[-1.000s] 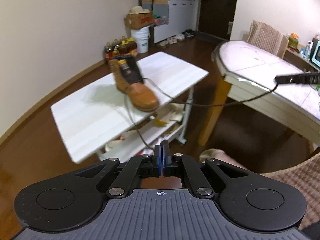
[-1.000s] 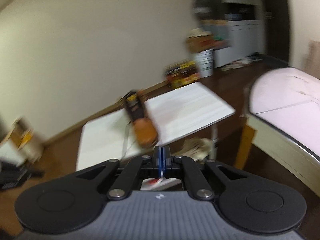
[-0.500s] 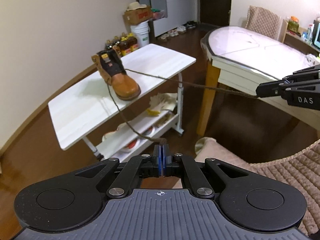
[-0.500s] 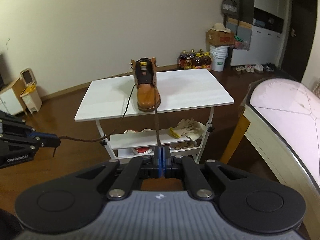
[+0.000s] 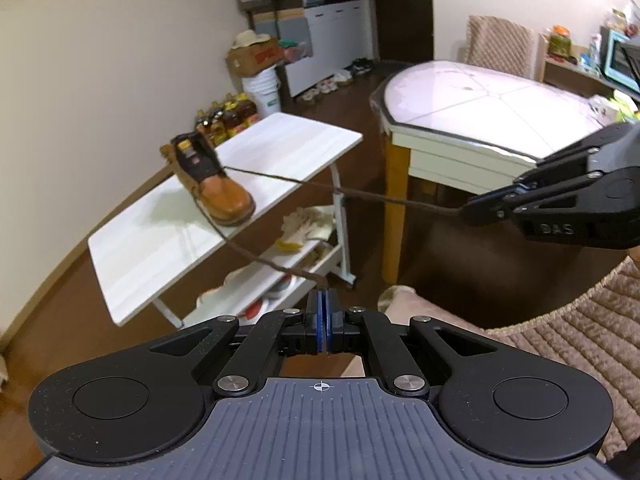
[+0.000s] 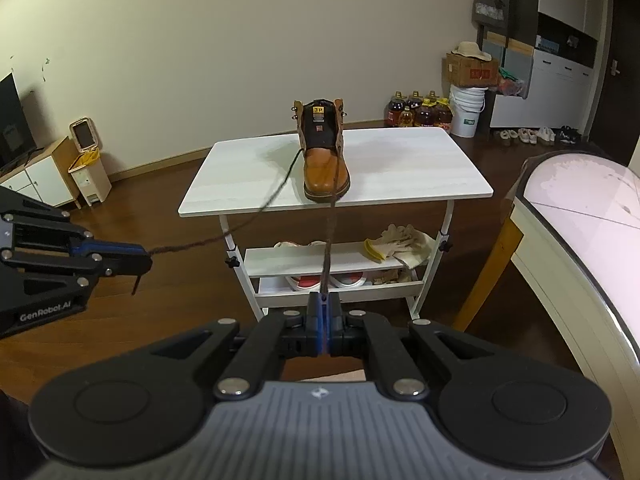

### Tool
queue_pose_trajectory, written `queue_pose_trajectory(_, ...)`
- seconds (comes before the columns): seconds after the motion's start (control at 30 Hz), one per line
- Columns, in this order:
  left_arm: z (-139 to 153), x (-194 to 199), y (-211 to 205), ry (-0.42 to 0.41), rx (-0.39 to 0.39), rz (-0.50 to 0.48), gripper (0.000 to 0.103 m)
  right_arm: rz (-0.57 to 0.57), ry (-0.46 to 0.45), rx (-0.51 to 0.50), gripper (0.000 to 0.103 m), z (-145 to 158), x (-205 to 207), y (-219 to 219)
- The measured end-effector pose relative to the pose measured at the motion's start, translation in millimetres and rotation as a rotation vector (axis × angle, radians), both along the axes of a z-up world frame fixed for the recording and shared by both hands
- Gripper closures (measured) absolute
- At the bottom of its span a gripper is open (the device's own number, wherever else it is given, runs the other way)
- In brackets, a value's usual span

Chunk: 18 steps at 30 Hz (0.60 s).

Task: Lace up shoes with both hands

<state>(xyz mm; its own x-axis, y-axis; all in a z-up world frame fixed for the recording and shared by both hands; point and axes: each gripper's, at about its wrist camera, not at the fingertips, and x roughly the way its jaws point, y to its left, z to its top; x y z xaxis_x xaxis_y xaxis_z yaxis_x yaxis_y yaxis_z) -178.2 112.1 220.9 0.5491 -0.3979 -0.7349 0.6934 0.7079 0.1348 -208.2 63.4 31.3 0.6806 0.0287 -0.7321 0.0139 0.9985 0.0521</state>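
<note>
A tan leather boot [image 5: 216, 192] [image 6: 323, 160] stands upright on the small white table [image 5: 168, 236] [image 6: 400, 168], toe toward me. Its dark brown lace runs off the table in two strands. My left gripper [image 5: 323, 294] [image 6: 146, 259] is shut on the end of the left strand [image 5: 256, 258] [image 6: 224, 234], well back from the table. My right gripper [image 6: 323, 298] [image 5: 466, 212] is shut on the right strand [image 6: 330, 236] [image 5: 360, 192], pulled straight out from the boot. Both strands hang taut in the air.
Under the table are shelves with gloves [image 6: 400, 240] and red-and-white shoes [image 6: 324, 280]. A large pale round-edged table [image 5: 500, 112] [image 6: 592, 216] stands to the right. Oil bottles [image 6: 420, 110], a white bucket [image 6: 466, 114] and a box line the far wall. A quilted cushion [image 5: 560, 320] lies close by.
Both grippers have drawn back from the table, pulling the lace strands longer and tauter. The right gripper has come further into the left wrist view and the boot looks smaller.
</note>
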Motion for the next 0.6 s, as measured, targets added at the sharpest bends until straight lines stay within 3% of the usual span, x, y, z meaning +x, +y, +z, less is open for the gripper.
queue_pose_trajectory(0.43,-5.3,9.5,-10.1,0.056,-0.009,0.013,0.102,0.076,0.004,-0.056,0.101,1.0,6.4,5.5)
queue_pose_trajectory(0.6,-3.9,41.2,2.8,0.056,-0.022,0.065,0.101,0.054,0.007,-0.03,0.101,2.7,11.9,-5.6)
